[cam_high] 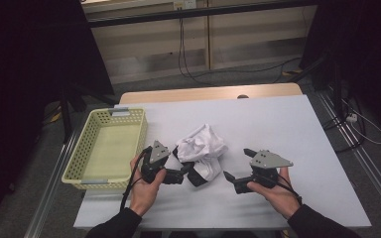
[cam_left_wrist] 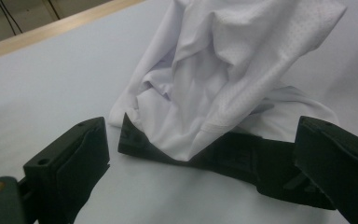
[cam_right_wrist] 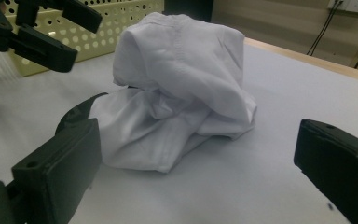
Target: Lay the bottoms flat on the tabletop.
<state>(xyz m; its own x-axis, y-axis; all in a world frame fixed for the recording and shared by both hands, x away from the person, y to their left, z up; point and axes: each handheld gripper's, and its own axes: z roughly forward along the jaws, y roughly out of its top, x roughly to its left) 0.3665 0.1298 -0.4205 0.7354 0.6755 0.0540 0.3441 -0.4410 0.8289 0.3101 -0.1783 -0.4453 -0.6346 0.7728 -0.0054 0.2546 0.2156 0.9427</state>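
Dim room (cables (cam_high: 188, 54) on floor)

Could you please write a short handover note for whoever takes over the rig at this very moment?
Left claw: open, jaws apart at the near-left edge of the cloth, nothing gripped.
Right claw: open, empty, to the right of the cloth and apart from it.
Cloth: white with a black band, crumpled in a heap mid-table.
Basket: yellow, at the table's left edge, nothing in it.
Done: both claws brought up to the cloth.
Left: probably grip the cloth and move it to the basket; no grip made yet.
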